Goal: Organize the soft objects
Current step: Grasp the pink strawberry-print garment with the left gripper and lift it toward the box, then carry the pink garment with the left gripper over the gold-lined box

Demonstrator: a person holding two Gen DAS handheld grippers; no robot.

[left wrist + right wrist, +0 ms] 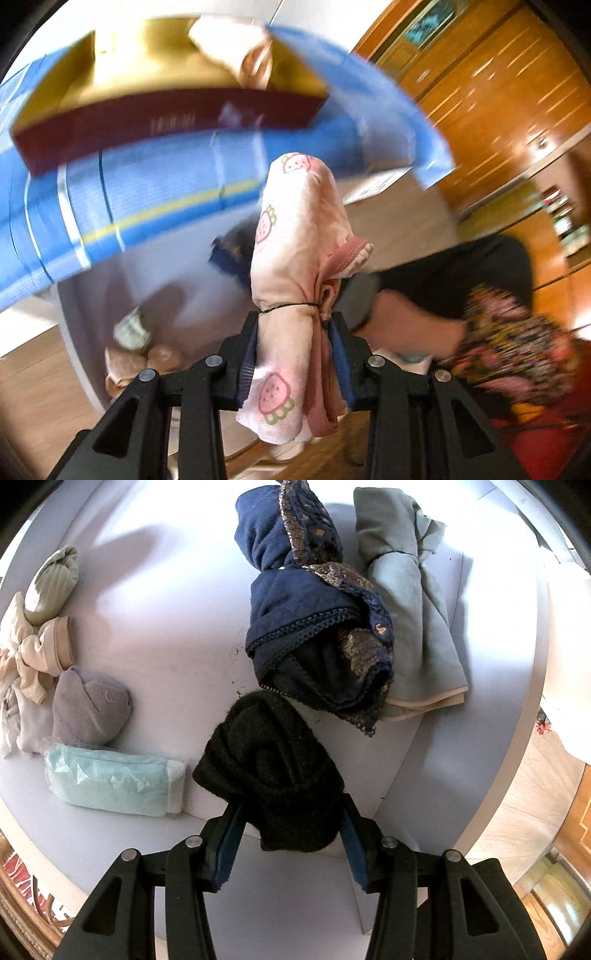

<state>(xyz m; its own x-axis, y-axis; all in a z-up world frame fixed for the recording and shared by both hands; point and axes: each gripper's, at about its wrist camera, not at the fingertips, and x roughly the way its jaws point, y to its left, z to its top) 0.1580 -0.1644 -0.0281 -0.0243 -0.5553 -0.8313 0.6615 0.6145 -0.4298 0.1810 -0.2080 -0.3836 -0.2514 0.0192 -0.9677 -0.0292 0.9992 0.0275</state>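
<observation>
here the left gripper (293, 354) was clamped on a pink strawberry-print cloth bundle (295, 258) tied with a black band, held up off the round white table (177, 258). the right gripper (291, 834) had its blue pads pressed on a black knitted roll (269, 771) over the table (166, 627). beyond lay a navy lace-trimmed bundle (314, 620) touching a grey-green bundle (410, 602).
</observation>
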